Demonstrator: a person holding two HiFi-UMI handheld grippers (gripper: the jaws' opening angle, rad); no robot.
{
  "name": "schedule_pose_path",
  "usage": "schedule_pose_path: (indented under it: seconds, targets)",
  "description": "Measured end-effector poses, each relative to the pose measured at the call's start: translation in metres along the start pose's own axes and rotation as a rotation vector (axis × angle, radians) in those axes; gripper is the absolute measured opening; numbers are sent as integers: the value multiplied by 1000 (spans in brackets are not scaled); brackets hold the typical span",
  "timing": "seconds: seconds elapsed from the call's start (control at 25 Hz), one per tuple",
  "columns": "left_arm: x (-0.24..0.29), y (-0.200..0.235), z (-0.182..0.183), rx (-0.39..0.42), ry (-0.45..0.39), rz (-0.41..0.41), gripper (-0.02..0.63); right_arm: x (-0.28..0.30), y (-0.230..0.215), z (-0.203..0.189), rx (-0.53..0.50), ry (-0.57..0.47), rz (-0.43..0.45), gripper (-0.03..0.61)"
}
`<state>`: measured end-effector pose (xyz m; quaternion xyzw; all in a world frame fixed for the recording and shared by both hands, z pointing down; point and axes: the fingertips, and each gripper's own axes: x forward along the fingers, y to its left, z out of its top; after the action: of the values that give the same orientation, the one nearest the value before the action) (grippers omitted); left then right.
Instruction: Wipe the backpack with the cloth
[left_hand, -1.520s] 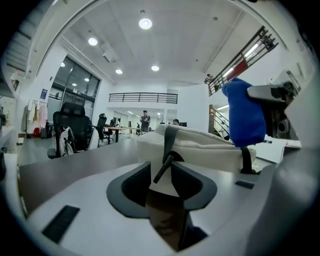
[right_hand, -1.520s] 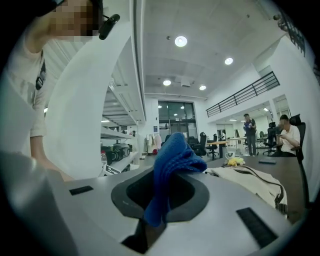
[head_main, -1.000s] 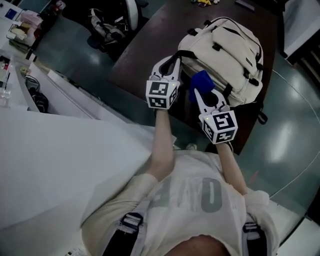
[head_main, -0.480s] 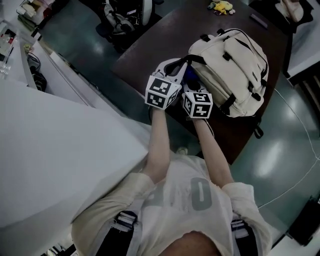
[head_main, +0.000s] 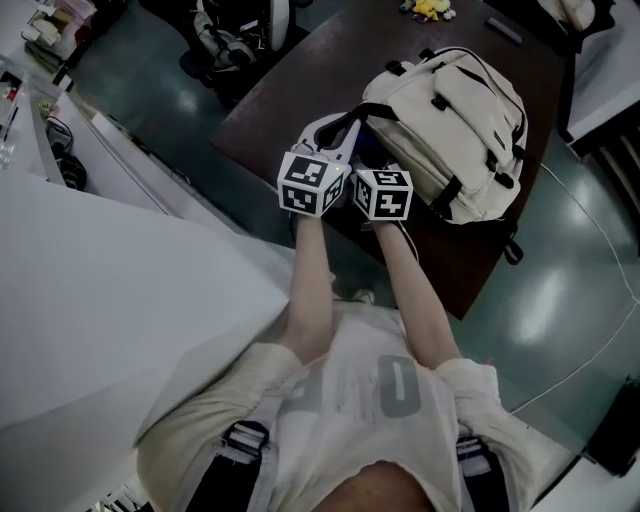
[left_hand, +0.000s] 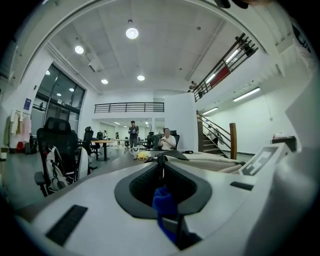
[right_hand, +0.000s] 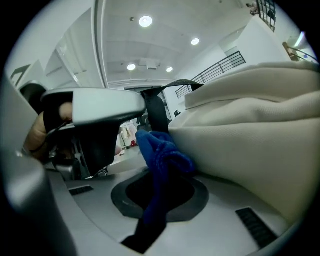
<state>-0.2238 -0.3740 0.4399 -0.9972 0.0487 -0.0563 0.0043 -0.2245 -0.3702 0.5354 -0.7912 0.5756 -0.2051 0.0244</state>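
Note:
A cream backpack (head_main: 450, 110) lies on a dark brown table (head_main: 290, 90). My left gripper (head_main: 348, 122) is shut on the backpack's black strap (head_main: 372, 112) at its near end. In the left gripper view the jaws (left_hand: 160, 161) meet on that strap, with blue cloth showing below them. My right gripper (right_hand: 161, 172) is shut on the blue cloth (right_hand: 162, 150), which presses against the backpack's cream side (right_hand: 250, 130). In the head view its marker cube (head_main: 385, 193) sits right beside the left cube (head_main: 310, 185), and the cloth is almost hidden.
A yellow toy (head_main: 425, 8) lies at the table's far edge. An office chair with a bag (head_main: 235, 30) stands beyond the table's left corner. A white desk (head_main: 100, 270) fills the left side. A cable (head_main: 590, 220) runs over the floor at right.
My right gripper has carried the blue cloth left, from beside the backpack's front to its near end, close against the left gripper. The left gripper has kept hold of the strap.

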Motion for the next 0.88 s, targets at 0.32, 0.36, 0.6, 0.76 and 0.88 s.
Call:
schedule_pose_path:
  seconds: [0.32,0.36,0.6,0.76,0.88]
  targets:
    - [0,1,5,-15,-26,7,38,-46,-21,1,17,-27,-63,41]
    - [0,2,4,-19,-29,10,38,-54,-25,0,22,-31,-74,41]
    - [-3,1,0,-28,-32,23,38,-110,-54,-7,38,-36,-143,41]
    - [-6,0,-2,-24,-28,29,38,-141,-71,-11,25,-46,-193,41]
    - [-11,-3,-3,-12,-22,48,38,-162,-81,-13,24,-53,-215,41]
